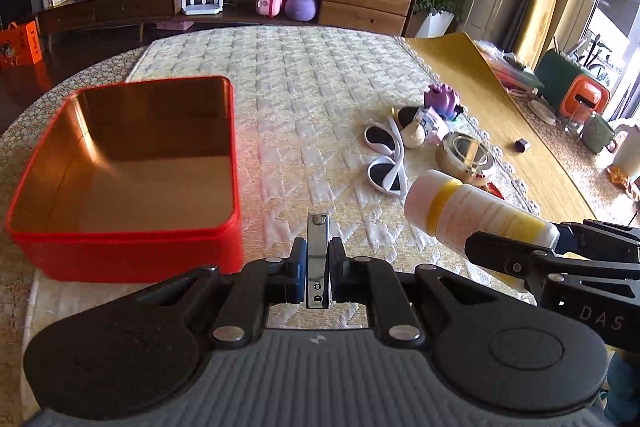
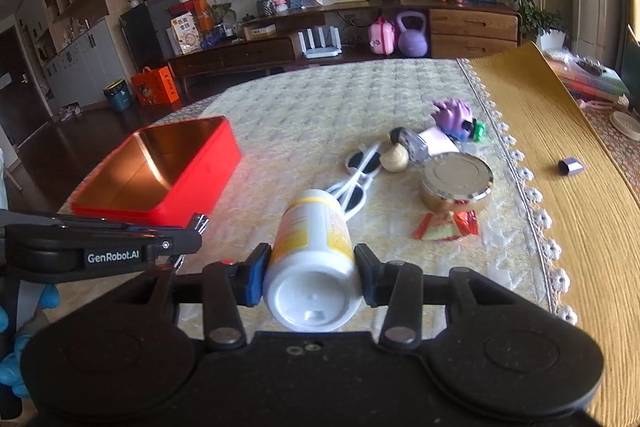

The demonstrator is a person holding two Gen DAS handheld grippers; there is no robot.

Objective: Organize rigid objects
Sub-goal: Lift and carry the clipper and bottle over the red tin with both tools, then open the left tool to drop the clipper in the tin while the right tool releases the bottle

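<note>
My left gripper [image 1: 318,265] is shut on a small metal nail clipper [image 1: 317,259], held upright above the quilted cloth. The same clipper [image 2: 201,220] shows at the left gripper's tip in the right wrist view. My right gripper [image 2: 310,277] is shut on a white bottle with a yellow label [image 2: 312,263], base toward the camera; the bottle [image 1: 472,213] pokes in from the right in the left wrist view. An open red tin box [image 1: 124,179] with a shiny inside sits to the left, also the red tin box [image 2: 160,171].
On the cloth to the right lie white sunglasses [image 2: 358,183], a round gold tin [image 2: 456,183], a purple toy [image 2: 454,117], a small round wooden piece [image 2: 396,159] and red-green wrappers [image 2: 446,227]. A small dark cap [image 2: 570,167] rests on the yellow mat.
</note>
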